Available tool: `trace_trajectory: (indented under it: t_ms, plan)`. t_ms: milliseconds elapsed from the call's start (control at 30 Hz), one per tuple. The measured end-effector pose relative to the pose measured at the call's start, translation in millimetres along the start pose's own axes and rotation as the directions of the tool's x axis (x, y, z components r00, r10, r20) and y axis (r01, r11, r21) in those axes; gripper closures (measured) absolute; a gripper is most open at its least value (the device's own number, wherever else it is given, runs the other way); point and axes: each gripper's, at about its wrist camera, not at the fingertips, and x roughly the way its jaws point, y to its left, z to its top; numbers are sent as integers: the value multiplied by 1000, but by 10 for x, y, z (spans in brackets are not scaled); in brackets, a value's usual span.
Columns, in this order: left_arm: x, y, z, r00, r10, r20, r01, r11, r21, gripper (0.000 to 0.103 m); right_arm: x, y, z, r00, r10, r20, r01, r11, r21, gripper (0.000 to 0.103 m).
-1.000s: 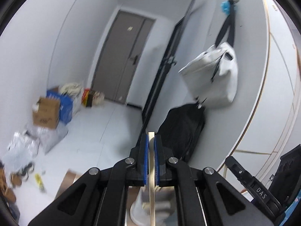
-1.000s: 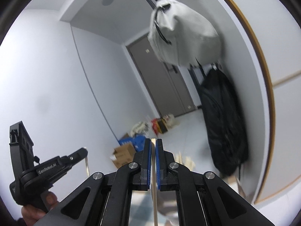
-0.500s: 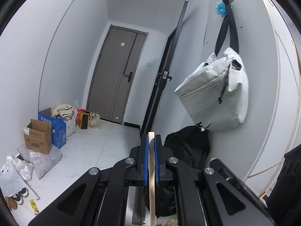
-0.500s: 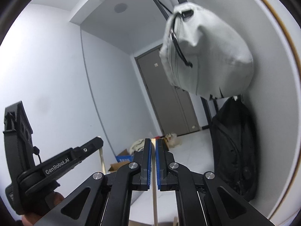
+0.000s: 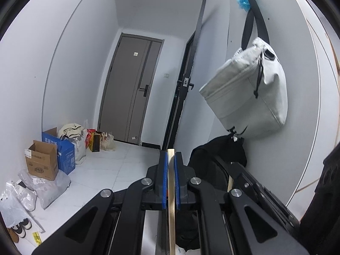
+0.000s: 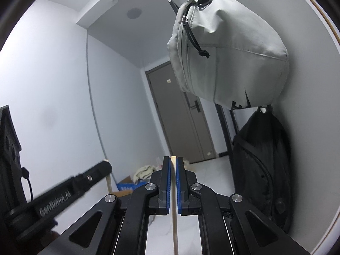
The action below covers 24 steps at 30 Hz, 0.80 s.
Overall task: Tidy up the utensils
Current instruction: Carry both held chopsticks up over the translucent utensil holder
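My left gripper [image 5: 169,159] is shut on a pale wooden chopstick [image 5: 171,201] that runs between the blue pads down out of the frame. My right gripper [image 6: 173,163] is shut on a second wooden chopstick [image 6: 174,218] in the same way. Both point up and away from any table, toward a hallway. In the right wrist view the left gripper [image 6: 102,170] shows at lower left with its chopstick [image 6: 108,182] sticking below it. In the left wrist view the right gripper's body [image 5: 255,189] lies at lower right.
A grey bag [image 5: 246,93] hangs on the right wall above a black backpack [image 5: 214,165]; both also show in the right wrist view [image 6: 227,51]. A grey door [image 5: 129,89] closes the hallway. Cardboard boxes [image 5: 42,161] and bags sit on the floor at left.
Both grippers have tilted further upward, so the hanging bag and ceiling fill more of each view. Each stays shut on its chopstick.
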Motion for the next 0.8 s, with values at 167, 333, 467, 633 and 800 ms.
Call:
trace_trajectory:
  t_ms: [167,333,467,633,800]
  plan:
    - [27,-14,-47,1000,7,-6,-7,1000,7,101,36,-29,-103,1000,-3,0,3,1000,-8,99]
    - [42,-54,-78,1000,20,3,-20,999,34,101,32,-43,-168,1000,-1,17,1,1000,-14,99]
    - [6,-53,-112,999,40,32,-41,999,32,101,27,-57,-238,1000,-8,15,9,1000,-24,99]
    - [7,-67,-170,999,32,10,-33,999,36,101,23,-95,-274,1000,-2,7,2,1000,-16,99]
    - [-1,-63,-197,999,33,-5,-33,999,37,101,8,-126,-332,1000,7,-14,-7,1000,-19,99]
